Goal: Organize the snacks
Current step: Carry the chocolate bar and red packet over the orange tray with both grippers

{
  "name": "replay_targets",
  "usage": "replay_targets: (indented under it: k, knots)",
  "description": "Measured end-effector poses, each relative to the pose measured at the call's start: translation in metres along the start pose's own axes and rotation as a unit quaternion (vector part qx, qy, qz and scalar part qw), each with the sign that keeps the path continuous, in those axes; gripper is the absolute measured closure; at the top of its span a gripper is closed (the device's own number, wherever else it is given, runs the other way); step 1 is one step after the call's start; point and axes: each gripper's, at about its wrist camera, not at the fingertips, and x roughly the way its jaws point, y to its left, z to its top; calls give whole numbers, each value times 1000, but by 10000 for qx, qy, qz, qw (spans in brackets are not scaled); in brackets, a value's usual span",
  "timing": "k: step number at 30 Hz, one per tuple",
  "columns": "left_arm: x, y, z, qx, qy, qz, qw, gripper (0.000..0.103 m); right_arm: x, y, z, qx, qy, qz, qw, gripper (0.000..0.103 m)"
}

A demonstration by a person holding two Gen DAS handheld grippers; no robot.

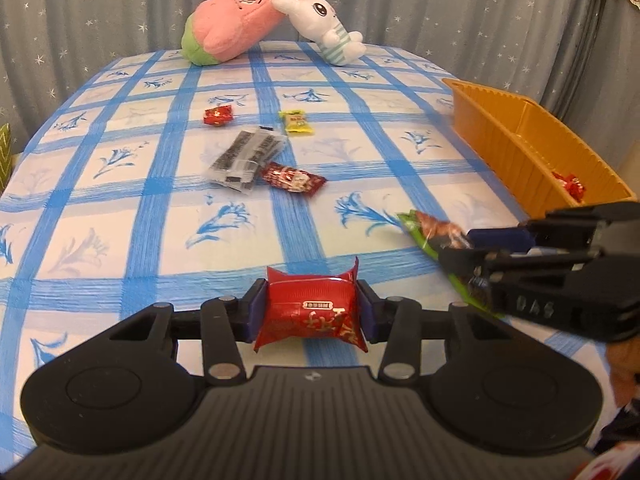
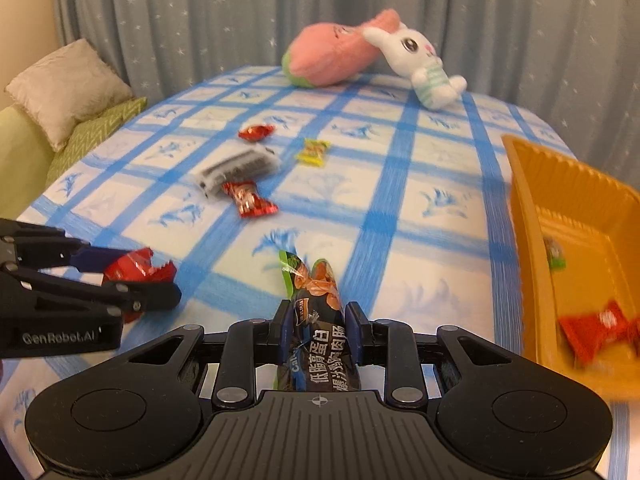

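My left gripper [image 1: 310, 312] is shut on a red snack packet [image 1: 310, 310] above the near part of the table; it also shows in the right wrist view [image 2: 136, 268]. My right gripper [image 2: 319, 330] is shut on a green and dark sausage packet [image 2: 316, 312], which also shows in the left wrist view [image 1: 436, 234]. An orange divided tray [image 1: 532, 148] stands at the right and holds a red candy [image 2: 596, 330] and a small green one [image 2: 556, 256]. On the cloth lie a small red candy [image 1: 218, 115], a yellow candy [image 1: 296, 122], a grey packet [image 1: 246, 156] and a red packet [image 1: 292, 178].
The table has a blue checked cloth [image 1: 160, 208]. A pink plush [image 1: 236, 28] and a white rabbit plush [image 1: 328, 28] lie at the far edge before a grey curtain. A sofa with cushions [image 2: 68, 88] stands to the left.
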Motion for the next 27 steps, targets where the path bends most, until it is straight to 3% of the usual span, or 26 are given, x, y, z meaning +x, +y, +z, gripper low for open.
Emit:
replay_targets:
  k: [6, 13, 20, 27]
  knots:
    - [-4, -4, -6, -89, 25, -32, 10000, 61, 4, 8, -9, -455, 85, -46, 9989, 72]
    - [-13, -9, 1, -175, -66, -51, 9998, 61, -6, 5, -9, -235, -82, -8, 9997, 73]
    - [-29, -35, 23, -112, -279, -237, 9993, 61, -56, -14, 0, 403, -508, -467, 9968, 73]
    - [-39, -80, 55, 95, -486, -597, 9970, 61, -110, -52, 9, 1009, -780, -1074, 9860, 73]
